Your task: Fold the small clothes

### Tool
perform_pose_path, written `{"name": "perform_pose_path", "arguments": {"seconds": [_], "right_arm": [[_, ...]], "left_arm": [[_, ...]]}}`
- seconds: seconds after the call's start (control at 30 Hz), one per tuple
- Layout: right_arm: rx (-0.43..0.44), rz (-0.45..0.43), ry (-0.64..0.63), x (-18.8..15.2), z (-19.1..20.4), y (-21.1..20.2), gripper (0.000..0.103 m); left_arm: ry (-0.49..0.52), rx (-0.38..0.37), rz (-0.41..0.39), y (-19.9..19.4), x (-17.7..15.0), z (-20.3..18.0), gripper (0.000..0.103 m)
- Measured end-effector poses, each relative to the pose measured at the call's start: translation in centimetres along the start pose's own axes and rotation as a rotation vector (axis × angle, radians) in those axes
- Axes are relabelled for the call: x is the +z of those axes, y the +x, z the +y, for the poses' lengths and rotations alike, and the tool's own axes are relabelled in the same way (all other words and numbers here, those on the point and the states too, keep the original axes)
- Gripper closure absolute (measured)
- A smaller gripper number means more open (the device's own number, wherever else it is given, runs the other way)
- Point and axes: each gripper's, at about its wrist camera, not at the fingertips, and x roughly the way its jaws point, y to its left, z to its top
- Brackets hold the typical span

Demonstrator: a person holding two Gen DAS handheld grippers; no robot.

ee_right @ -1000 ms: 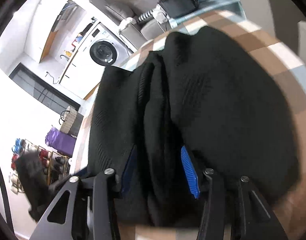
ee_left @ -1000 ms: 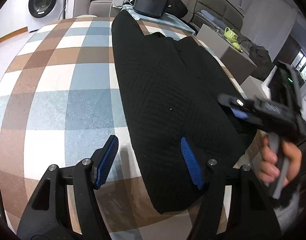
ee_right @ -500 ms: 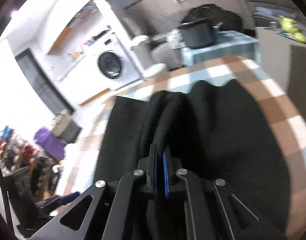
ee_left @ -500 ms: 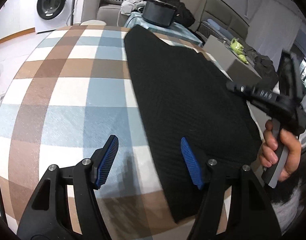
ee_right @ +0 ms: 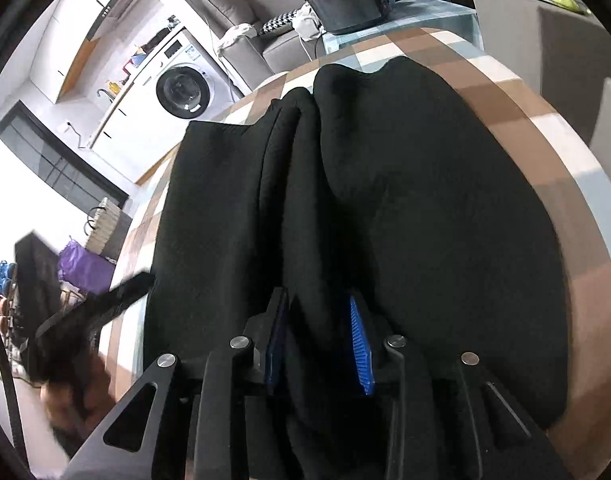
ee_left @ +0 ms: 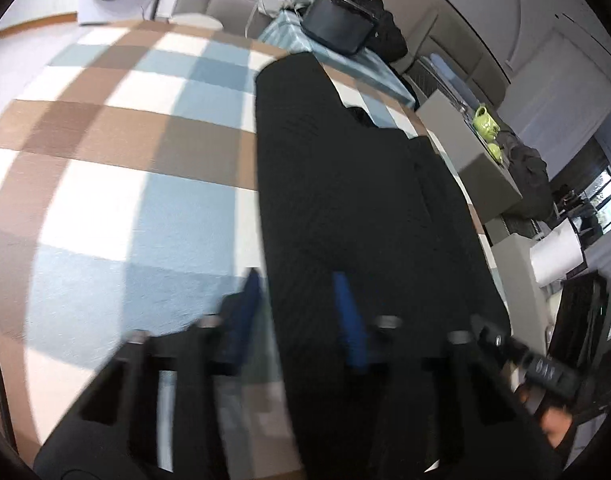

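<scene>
A black knit garment (ee_left: 357,208) lies lengthwise on a checked brown, blue and white table cover (ee_left: 117,184). My left gripper (ee_left: 297,312) straddles the garment's left edge near its near end, jaws partly apart and blurred. In the right wrist view the garment (ee_right: 425,208) is bunched into ridges. My right gripper (ee_right: 319,340) has its blue pads (ee_right: 361,344) apart with a raised fold of the cloth between them. The right gripper also shows in the left wrist view (ee_left: 545,364), and the left gripper shows blurred in the right wrist view (ee_right: 93,304).
A washing machine (ee_right: 181,92) stands beyond the table. A black bin (ee_left: 337,28) sits on a light blue stand with a grey sofa behind. A grey box (ee_left: 473,160) with green objects is at the right. A purple bag (ee_right: 85,268) is on the floor.
My right gripper has opened from shut on the fold to pads apart. My left gripper has narrowed and moved onto the garment's left edge.
</scene>
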Motion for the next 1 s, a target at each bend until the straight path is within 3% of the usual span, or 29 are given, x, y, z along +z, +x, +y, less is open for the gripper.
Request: {"name": "perform_pose_path", "arguments": {"seconds": [0.1, 0.33, 0.5, 0.63, 0.73, 0.77, 0.83, 0.9, 1.0], "right_arm": [[0.012, 0.001, -0.005, -0.9, -0.3, -0.7, 0.071], [0.003, 0.012, -0.069, -1.2, 0.9, -0.1, 0.071], [0.061, 0.068, -0.123, -1.8, 3.7, 1.2, 0.071], [0.071, 0.089, -0.168, -1.7, 4.6, 1.6, 0.071], [0.083, 0.092, -0.126, -0.9, 3.4, 1.4, 0.07], [0.075, 0.085, -0.108, -0.6, 2.8, 0.9, 0.07], [0.052, 0.054, -0.081, -0.4, 1.8, 0.1, 0.068], [0.038, 0.017, -0.056, -0.3, 0.8, -1.3, 0.067], [0.012, -0.036, -0.013, -0.2, -0.8, -2.9, 0.063]], "left_arm": [[-0.006, 0.014, -0.017, 0.6, 0.1, -0.2, 0.095], [0.003, 0.054, -0.067, -0.9, -0.1, 1.7, 0.101], [0.018, 0.169, -0.129, -3.7, -0.5, 3.6, 0.103], [-0.029, 0.136, -0.116, -4.6, -0.3, 5.0, 0.103], [-0.039, 0.093, -0.098, -4.6, -0.2, 4.9, 0.103], [-0.032, 0.075, -0.081, -4.2, 0.0, 4.5, 0.099], [-0.02, 0.05, -0.059, -3.5, 0.1, 3.8, 0.072], [-0.013, 0.031, -0.05, -2.7, 0.3, 3.0, 0.058], [0.01, 0.03, -0.027, -1.0, 0.8, 1.9, 0.057]]}}
